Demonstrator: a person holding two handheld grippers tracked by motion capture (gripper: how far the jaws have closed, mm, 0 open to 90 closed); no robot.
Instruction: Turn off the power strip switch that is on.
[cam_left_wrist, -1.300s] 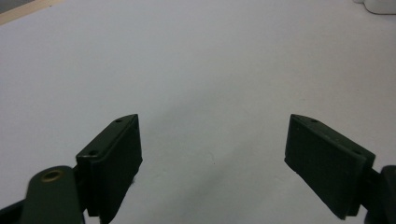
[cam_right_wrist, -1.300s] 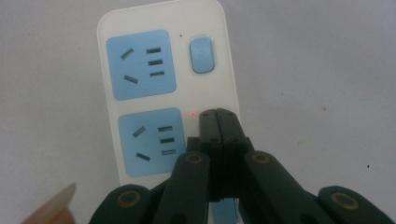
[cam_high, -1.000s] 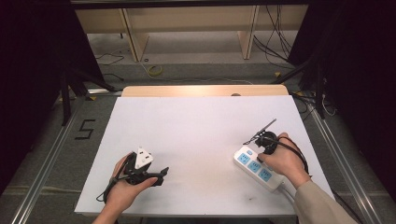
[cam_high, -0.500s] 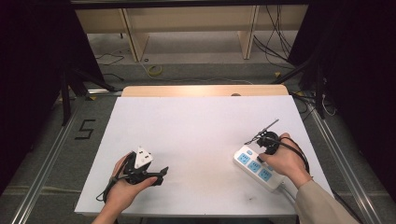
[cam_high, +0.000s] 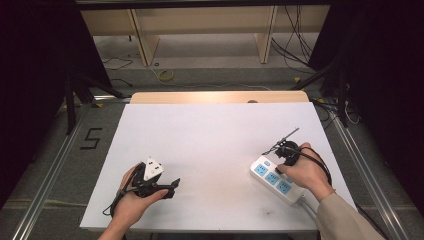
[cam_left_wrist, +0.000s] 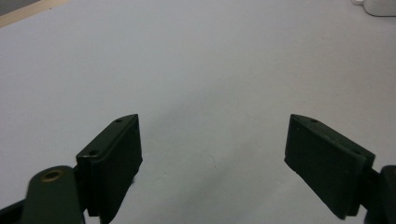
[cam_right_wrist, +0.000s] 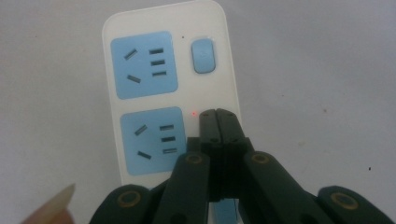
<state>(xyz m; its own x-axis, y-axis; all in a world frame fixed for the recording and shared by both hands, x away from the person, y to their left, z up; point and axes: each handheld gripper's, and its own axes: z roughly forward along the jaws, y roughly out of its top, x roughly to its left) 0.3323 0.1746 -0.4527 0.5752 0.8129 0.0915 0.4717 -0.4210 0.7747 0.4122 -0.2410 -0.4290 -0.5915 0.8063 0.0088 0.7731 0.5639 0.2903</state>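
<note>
The left hand holds the black left hand-held gripper low near the table's front edge, jaws spread wide apart. The right hand, in a beige sleeve, holds the black right hand-held gripper with jaws pressed together.

Table: white top, pale wood strip along far edge. Floor: grey, black "5" mark at left. Metal rails both sides. Wood shelf unit behind, w/ loose cables on floor. Dark curtains left & right. Lighting bright on far table edge.
</note>
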